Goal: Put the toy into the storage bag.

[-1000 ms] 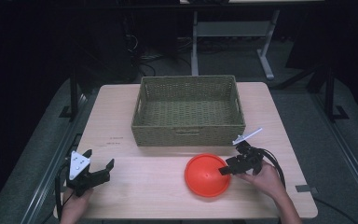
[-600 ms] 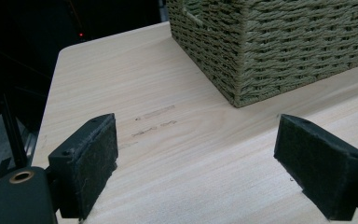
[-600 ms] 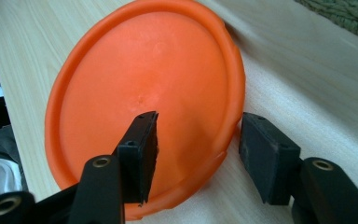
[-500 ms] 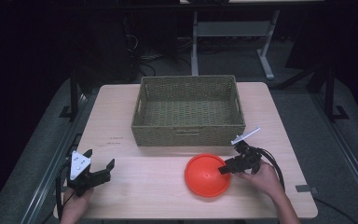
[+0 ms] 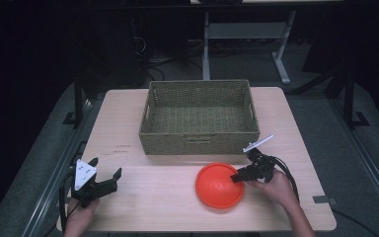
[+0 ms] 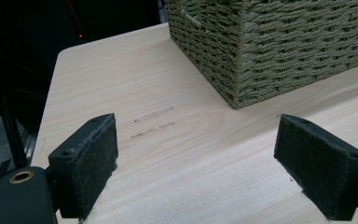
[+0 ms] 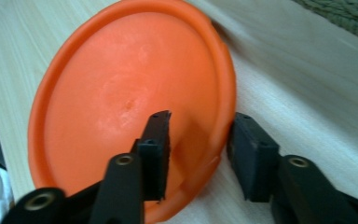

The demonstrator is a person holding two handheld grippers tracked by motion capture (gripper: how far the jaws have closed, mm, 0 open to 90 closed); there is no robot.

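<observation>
Your right gripper [image 7: 198, 154] straddles the orange plate [image 7: 121, 102] rim at lower centre, jaws just closing, contact unclear; left gripper [image 6: 196, 172] spread wide.

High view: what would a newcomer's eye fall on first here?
The bright orange plate at the table's near edge stands out at once. The right gripper straddles its rim, and its jaws have just been closing, one inside the rim and one outside. Behind it sits an empty woven basket, while the left gripper waits open at the near left.
</observation>
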